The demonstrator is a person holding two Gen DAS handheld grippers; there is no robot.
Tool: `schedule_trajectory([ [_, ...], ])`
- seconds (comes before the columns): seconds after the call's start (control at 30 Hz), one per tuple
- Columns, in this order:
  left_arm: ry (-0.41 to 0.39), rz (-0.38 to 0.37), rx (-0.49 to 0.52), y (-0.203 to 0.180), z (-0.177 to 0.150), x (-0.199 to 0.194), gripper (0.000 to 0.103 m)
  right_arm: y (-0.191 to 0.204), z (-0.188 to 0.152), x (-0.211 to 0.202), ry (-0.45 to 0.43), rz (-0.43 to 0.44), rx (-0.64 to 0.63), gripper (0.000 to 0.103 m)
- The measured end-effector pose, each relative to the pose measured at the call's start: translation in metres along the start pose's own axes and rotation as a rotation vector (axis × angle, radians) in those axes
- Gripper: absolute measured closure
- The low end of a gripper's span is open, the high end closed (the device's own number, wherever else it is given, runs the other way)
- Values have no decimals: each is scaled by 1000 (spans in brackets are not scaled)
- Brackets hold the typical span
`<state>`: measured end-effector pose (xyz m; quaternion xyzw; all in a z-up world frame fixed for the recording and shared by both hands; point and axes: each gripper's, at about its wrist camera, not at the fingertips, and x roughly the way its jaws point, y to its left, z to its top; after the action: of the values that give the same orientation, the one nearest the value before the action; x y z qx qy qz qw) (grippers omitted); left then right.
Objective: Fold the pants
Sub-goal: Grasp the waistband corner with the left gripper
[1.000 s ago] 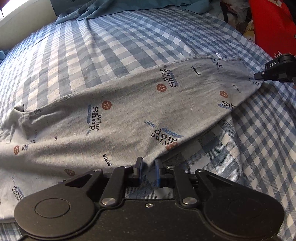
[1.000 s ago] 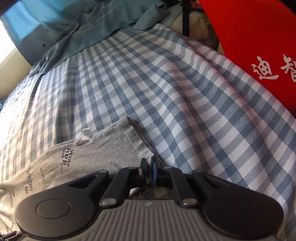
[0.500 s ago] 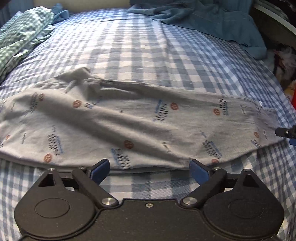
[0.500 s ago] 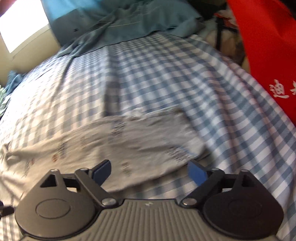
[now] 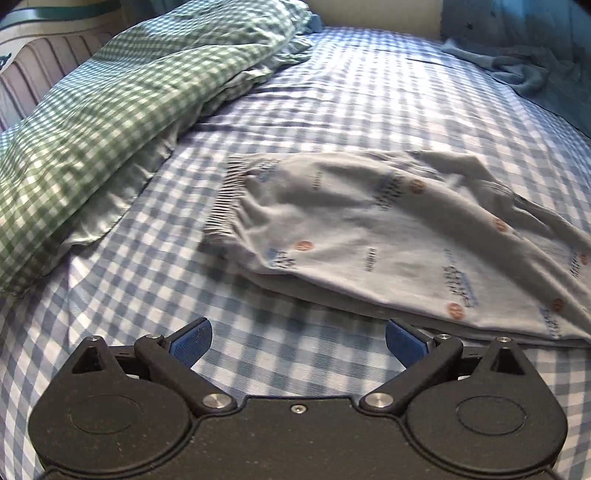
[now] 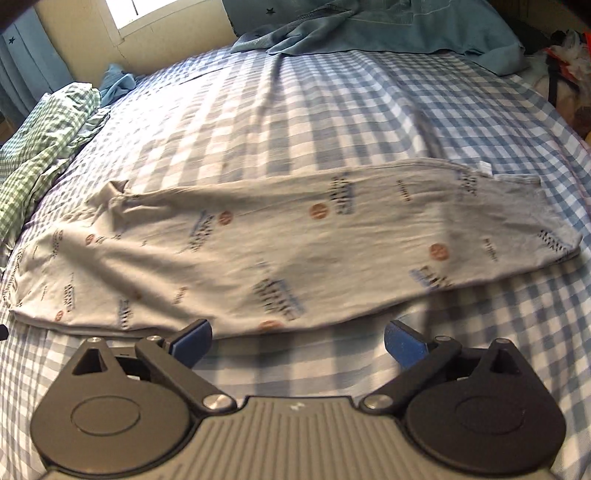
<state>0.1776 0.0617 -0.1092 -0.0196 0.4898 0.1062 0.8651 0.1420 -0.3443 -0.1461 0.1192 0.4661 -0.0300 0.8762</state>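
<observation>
The grey printed pants (image 6: 280, 254) lie folded lengthwise across the blue checked bed (image 6: 332, 110), waistband at the left, leg ends at the right. In the left wrist view the pants (image 5: 388, 236) show their gathered waistband (image 5: 225, 199) ahead and to the right. My left gripper (image 5: 297, 341) is open and empty, just in front of the pants' near edge. My right gripper (image 6: 297, 341) is open and empty, just short of the near edge at the middle of the pants.
A green checked pillow (image 5: 99, 122) lies left of the waistband; it also shows in the right wrist view (image 6: 40, 147). A teal blanket (image 6: 369, 26) is heaped at the far edge of the bed. A window (image 6: 159, 11) is beyond it.
Both grippers were shut on the pants' edge a second ago, then opened and let go. Both have pulled back; the left one has swung toward the waistband end.
</observation>
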Motion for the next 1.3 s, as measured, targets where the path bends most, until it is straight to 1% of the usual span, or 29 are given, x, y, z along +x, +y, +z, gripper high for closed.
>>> schedule_trajectory([
  [0.07, -11, 2, -31, 28, 10, 8, 3, 22, -7, -4, -1, -2, 13, 0],
  [0.13, -39, -19, -64, 55, 21, 18, 3, 44, -14, -5, 1, -9, 17, 0],
  [0.2, -44, -42, -91, 76, 32, 32, 3, 64, -20, -4, 7, -17, 23, 0],
  [0.27, -40, -65, -121, 91, 43, 47, 3, 83, -25, -2, 17, -18, 34, 0],
  [0.33, -38, -88, -143, 101, 52, 59, 6, 98, -28, 0, 27, -15, 34, 0],
  [0.4, -35, -126, -153, 106, 59, 71, 9, 114, -29, 4, 33, -10, 16, 0],
  [0.5, -25, -194, -164, 111, 68, 87, 16, 133, -25, 13, 42, -9, -14, 0],
  [0.57, -7, -218, -181, 113, 73, 97, 24, 144, -19, 21, 47, -11, -15, 0],
  [0.6, 5, -230, -195, 114, 74, 103, 26, 148, -16, 23, 46, -13, -14, 0],
  [0.7, 31, -266, -226, 115, 76, 115, 41, 159, -6, 34, 42, -12, -11, 0],
  [0.73, 36, -275, -220, 114, 76, 117, 53, 163, -3, 38, 45, -12, -12, 0],
  [0.8, 26, -236, -186, 110, 75, 117, 65, 172, 2, 46, 50, -11, -18, 0],
  [0.87, 6, -229, -181, 109, 74, 114, 85, 180, 5, 51, 51, -5, -29, 0],
  [0.93, -17, -221, -179, 111, 75, 105, 92, 190, 7, 56, 54, 5, -42, 0],
  [1.03, -60, -214, -158, 110, 79, 82, 94, 202, 8, 58, 54, 36, -68, 0],
  [1.13, -110, -193, -111, 103, 81, 63, 95, 211, 8, 61, 57, 49, -92, 0],
  [1.2, -98, -167, -70, 97, 80, 67, 95, 215, 7, 65, 66, 53, -98, 0],
  [1.27, -53, -133, -39, 94, 76, 85, 95, 217, 6, 70, 82, 53, -103, 0],
  [1.3, -23, -127, -39, 94, 74, 94, 94, 217, 5, 72, 91, 50, -106, 0],
])
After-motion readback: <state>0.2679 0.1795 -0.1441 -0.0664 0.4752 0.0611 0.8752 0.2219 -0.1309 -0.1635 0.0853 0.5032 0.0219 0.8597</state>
